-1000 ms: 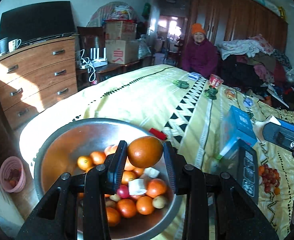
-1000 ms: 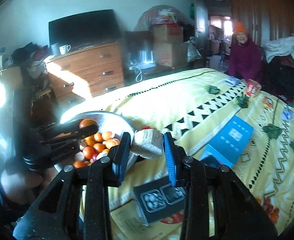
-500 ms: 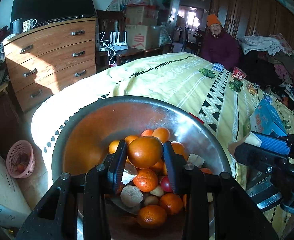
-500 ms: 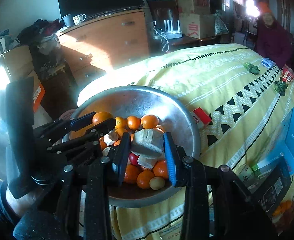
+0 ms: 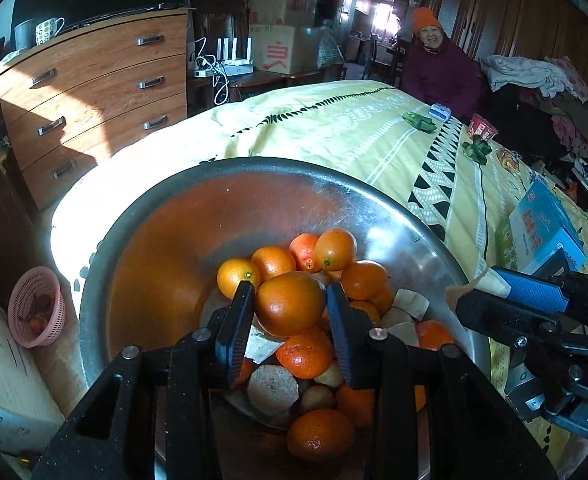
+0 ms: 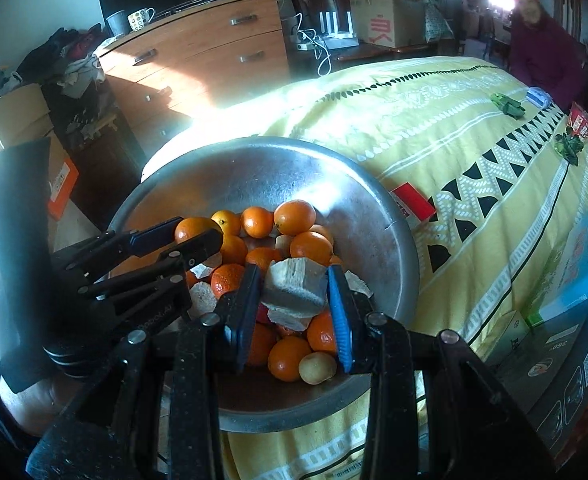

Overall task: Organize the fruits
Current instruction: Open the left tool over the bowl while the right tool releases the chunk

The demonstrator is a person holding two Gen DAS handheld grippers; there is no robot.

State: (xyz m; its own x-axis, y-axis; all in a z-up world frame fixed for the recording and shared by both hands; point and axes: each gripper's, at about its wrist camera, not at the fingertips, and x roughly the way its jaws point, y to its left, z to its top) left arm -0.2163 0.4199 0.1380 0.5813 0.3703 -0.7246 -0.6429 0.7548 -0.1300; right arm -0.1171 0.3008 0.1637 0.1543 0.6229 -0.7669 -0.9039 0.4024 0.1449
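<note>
A big steel bowl (image 5: 174, 216) (image 6: 366, 208) stands on the yellow bedspread and holds several oranges and pale cut chunks. My left gripper (image 5: 290, 304) is shut on an orange (image 5: 290, 302) low over the pile. It also shows in the right wrist view (image 6: 190, 236) at the left. My right gripper (image 6: 294, 288) is shut on a pale chunk (image 6: 296, 286) just above the fruit. Its blue-padded fingers (image 5: 530, 294) reach in over the bowl's right rim.
A blue box (image 5: 546, 232) and a dark box (image 6: 566, 364) lie on the bed to the right. A red packet (image 6: 412, 202) lies by the bowl. A wooden dresser (image 5: 94, 92) and pink basket (image 5: 36, 306) are left. A seated person (image 5: 434, 60) is behind the bed.
Both grippers have come down closer over the bowl with their loads still held. The bowl fills more of both views.
</note>
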